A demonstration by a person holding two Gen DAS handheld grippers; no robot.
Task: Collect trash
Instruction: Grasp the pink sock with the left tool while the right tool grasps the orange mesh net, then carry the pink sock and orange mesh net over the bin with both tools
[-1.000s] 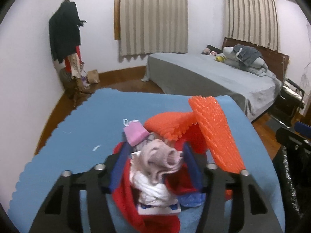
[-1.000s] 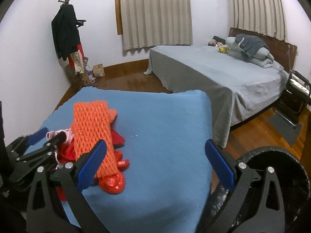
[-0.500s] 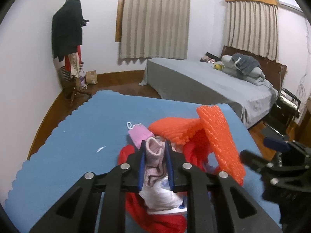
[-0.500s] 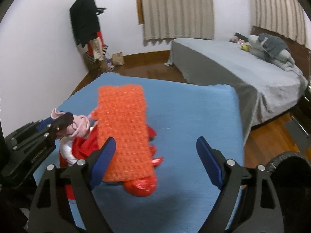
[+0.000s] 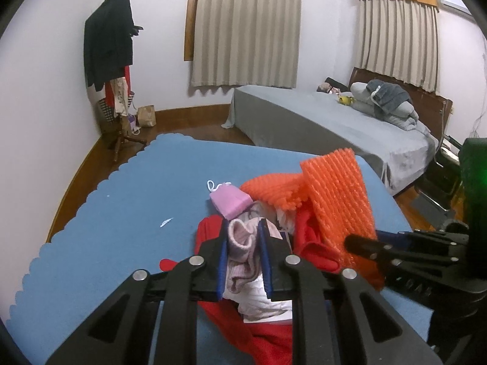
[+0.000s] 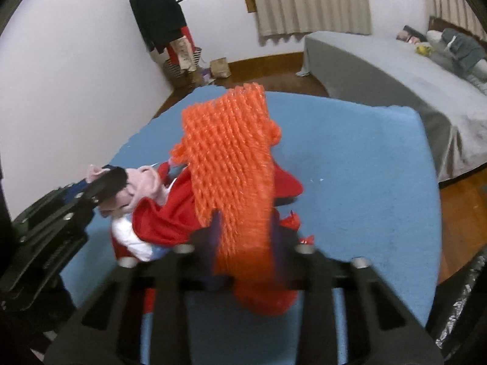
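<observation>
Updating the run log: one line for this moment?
left gripper: shut on pink sock | right gripper: shut on orange foam net | pile on blue mat

The foam net (image 6: 231,176) is bright orange with a ribbed mesh pattern. The mat (image 5: 127,213) is plain blue; the small bag (image 5: 229,199) is pale pink.

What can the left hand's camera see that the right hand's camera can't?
Only the left camera shows the little pink bag and the second curtained window. Only the right camera shows the black bin's foil-lined rim. Both show the orange foam net, the pink sock, the blue mat, the bed and the coat stand.
</observation>
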